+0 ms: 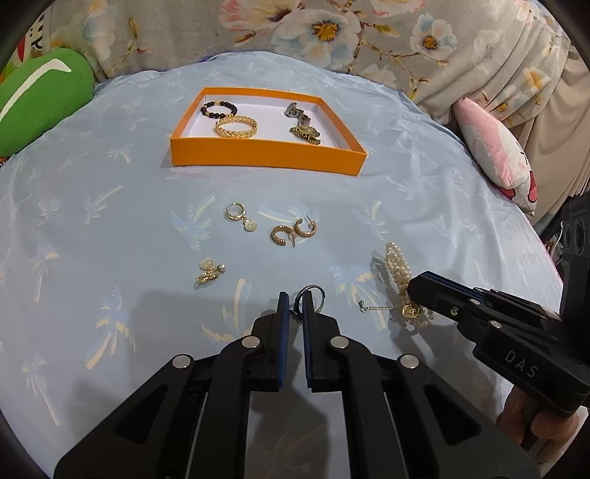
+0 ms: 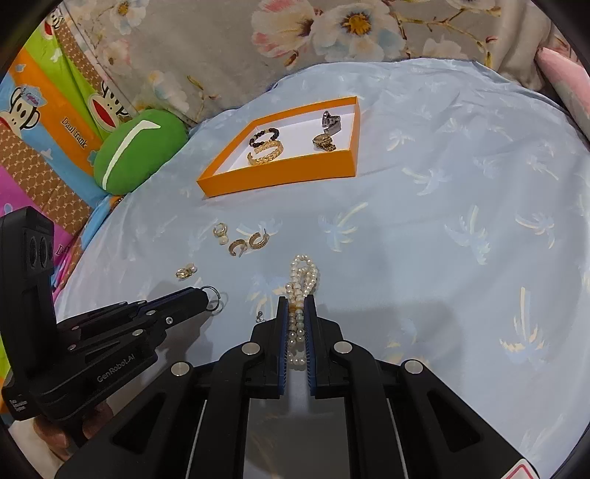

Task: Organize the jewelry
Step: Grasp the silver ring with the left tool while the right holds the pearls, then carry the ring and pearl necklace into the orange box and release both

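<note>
An orange tray (image 1: 258, 154) (image 2: 280, 173) at the back holds a dark bead bracelet (image 1: 219, 108), a gold bracelet (image 1: 236, 127) and two watches (image 1: 304, 123). On the blue cloth lie a pearl-drop hoop earring (image 1: 238, 217), two gold hoop earrings (image 1: 291, 232) (image 2: 249, 243) and a small pearl earring (image 1: 210, 272) (image 2: 186, 272). My left gripper (image 1: 297, 306) (image 2: 204, 294) is shut on a silver ring (image 1: 313, 294) (image 2: 215, 294). My right gripper (image 2: 296, 309) (image 1: 415, 291) is shut on a pearl bracelet (image 2: 302, 280) (image 1: 396, 265) with a gold charm (image 1: 411, 311).
A green cushion (image 1: 40, 99) (image 2: 138, 151) lies at the left edge of the bed. A pink pillow (image 1: 494, 147) lies at the right. Floral fabric (image 1: 332, 33) rises behind the tray. Bare blue cloth (image 2: 461, 239) spreads to the right.
</note>
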`<state>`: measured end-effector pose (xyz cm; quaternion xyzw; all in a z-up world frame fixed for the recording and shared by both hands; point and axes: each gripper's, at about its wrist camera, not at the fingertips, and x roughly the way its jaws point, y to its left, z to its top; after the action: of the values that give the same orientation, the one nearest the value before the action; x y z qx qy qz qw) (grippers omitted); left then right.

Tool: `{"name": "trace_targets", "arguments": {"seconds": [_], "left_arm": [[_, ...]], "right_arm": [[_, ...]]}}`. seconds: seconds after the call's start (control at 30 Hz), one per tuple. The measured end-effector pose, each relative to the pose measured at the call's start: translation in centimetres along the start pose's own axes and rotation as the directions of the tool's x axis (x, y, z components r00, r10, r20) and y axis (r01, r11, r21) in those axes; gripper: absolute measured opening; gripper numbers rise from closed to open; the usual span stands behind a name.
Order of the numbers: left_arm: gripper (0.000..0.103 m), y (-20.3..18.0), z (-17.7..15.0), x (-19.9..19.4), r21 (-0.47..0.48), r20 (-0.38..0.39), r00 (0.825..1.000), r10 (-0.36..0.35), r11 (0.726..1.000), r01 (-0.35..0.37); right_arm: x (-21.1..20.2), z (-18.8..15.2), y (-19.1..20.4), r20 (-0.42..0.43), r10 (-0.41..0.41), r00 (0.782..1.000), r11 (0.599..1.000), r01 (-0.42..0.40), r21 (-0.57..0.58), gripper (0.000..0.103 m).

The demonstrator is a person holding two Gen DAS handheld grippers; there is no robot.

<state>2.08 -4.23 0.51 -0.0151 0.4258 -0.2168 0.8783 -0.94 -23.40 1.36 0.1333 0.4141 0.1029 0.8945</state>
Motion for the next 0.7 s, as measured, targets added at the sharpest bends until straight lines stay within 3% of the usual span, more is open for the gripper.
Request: {"name": "trace_targets", "arguments": {"seconds": [0.7], "left_arm": [[0.006,0.7,3.6,-3.7,-0.012,0.099,0.995,-0.012,1.000,0.014]], "right_arm": [[-3.5,4.1,1.3,0.126,0.036,0.991,0.999,-0.033,-0.032,0.008]]}}
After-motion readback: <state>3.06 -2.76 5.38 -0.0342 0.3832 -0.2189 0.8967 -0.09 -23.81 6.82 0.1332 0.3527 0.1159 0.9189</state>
